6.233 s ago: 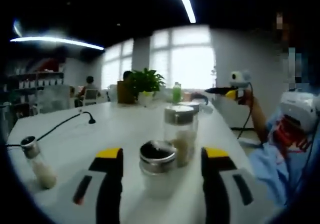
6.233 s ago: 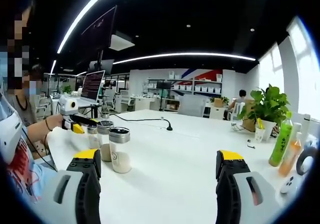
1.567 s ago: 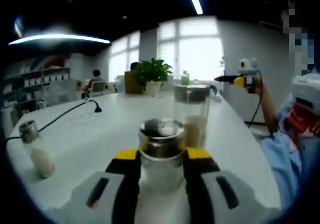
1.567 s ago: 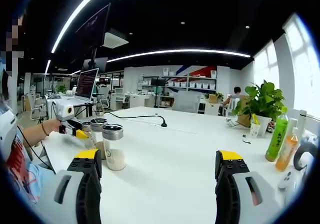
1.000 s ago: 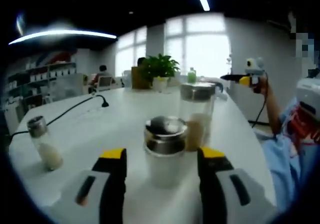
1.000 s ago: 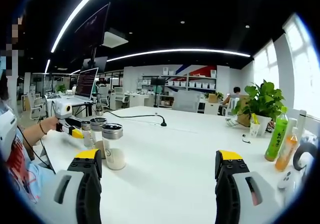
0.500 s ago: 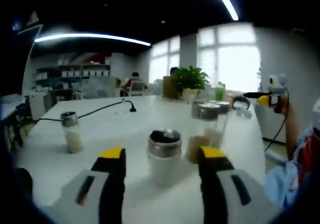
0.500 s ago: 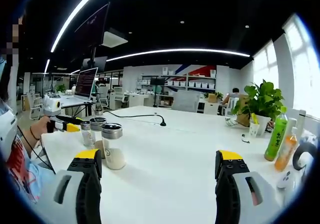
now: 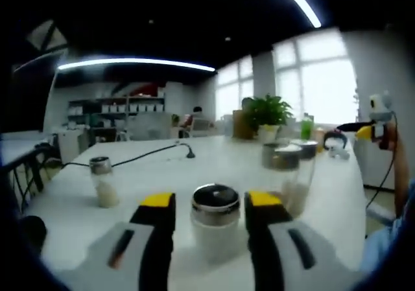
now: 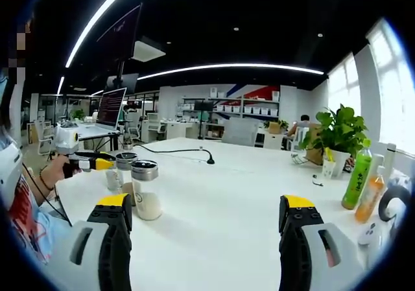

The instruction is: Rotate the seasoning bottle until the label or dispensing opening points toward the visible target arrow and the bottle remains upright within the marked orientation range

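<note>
A short seasoning bottle with a steel lid and white contents stands upright on the white table. My left gripper straddles it, open, yellow-tipped jaws close on either side with slim gaps. In the right gripper view the same bottle stands at the far left, with the left gripper reaching in beside it. My right gripper hovers open over bare table, nothing between its jaws. No arrow mark is visible.
A taller steel-lidded jar stands just behind right of the bottle, also seen as jar. A small shaker sits to the left. Black cable, potted plant, green drink bottle and orange bottle line the far side.
The left gripper's jaws have drawn in closer around the short bottle, and its view has swung leftward. The right gripper has held still.
</note>
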Motion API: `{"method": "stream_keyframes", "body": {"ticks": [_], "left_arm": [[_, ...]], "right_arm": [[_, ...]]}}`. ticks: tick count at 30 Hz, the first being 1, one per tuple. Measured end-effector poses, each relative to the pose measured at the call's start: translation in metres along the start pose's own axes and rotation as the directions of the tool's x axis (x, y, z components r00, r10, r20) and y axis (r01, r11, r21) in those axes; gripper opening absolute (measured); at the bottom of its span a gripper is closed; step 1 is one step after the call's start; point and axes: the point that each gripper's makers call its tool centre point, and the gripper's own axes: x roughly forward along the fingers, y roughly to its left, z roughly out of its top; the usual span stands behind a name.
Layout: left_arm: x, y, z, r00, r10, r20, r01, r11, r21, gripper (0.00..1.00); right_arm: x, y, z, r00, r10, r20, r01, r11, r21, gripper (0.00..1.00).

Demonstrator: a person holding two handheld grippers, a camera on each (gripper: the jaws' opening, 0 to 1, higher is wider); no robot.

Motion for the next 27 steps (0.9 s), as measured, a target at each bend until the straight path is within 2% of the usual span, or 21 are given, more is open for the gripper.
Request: {"method": "stream_keyframes", "body": {"ticks": [3, 7, 9, 13, 27], "left_arm": [[0.0045, -0.0058, -0.0009, 1.000, 0.011, 0.011, -0.011, 1.000, 0.017, 0.44], [0.0067, -0.0045, 0.0005, 0.999, 0.032, 0.025, -0.032, 0.999, 0.018, 0.41], [0.0078, -0.0026, 0.0031, 0.998, 0.039, 0.051, -0.041, 0.999, 0.025, 0.41], [0.0067, -0.0020, 0.0054, 0.998, 0.027, 0.057, -0.028, 0.999, 0.029, 0.34], [0.0089, -0.0024, 0.0037, 0.999, -0.014, 0.044, 0.011, 0.998, 0.057, 0.33]], "right_arm": [[-0.0001, 0.0000, 0.0004, 1.000, -0.001, 0.002, 0.001, 1.000, 0.000, 0.98], [-0.0012, 0.0000, 0.0013, 1.000, -0.001, 0.004, 0.001, 1.000, -0.003, 0.98], [-0.0019, -0.0001, 0.0019, 1.000, -0.001, 0.007, 0.001, 1.000, -0.002, 0.98], [-0.0031, -0.0012, 0.0023, 1.000, -0.007, 0.008, 0.007, 1.000, -0.001, 0.98], [-0.0035, -0.0004, 0.0027, 1.000, -0.006, 0.006, 0.006, 1.000, -0.001, 0.98]]}}
